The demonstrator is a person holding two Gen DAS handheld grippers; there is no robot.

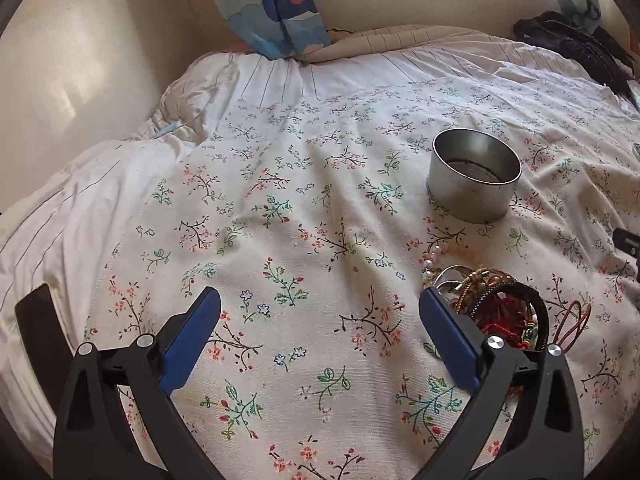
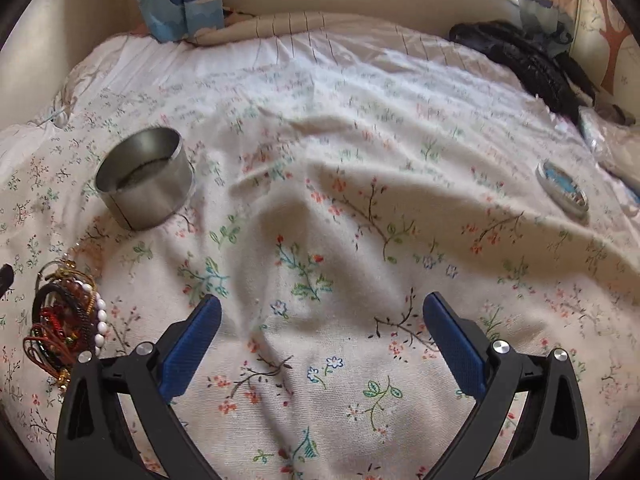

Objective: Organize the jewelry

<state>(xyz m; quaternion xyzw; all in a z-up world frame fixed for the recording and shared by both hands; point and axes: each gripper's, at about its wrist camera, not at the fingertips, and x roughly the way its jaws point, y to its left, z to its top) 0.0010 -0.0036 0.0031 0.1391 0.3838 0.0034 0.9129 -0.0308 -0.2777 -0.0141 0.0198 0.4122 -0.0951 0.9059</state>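
Note:
A tangled pile of jewelry (image 1: 500, 308), with bracelets, beads and a pearl strand, lies on the floral cloth just right of my left gripper's right finger. It also shows in the right wrist view (image 2: 68, 320), left of my right gripper. An open round metal tin (image 1: 474, 176) stands upright beyond the pile; it shows in the right wrist view (image 2: 146, 178) at the upper left. My left gripper (image 1: 320, 304) is open and empty above the cloth. My right gripper (image 2: 322, 308) is open and empty too.
The tin's lid (image 2: 564, 192) lies on the cloth at the right. The floral cloth (image 1: 300, 200) covers a rumpled bed. A dark garment (image 2: 532, 64) lies at the far right. A blue curtain (image 1: 276, 8) hangs at the back wall.

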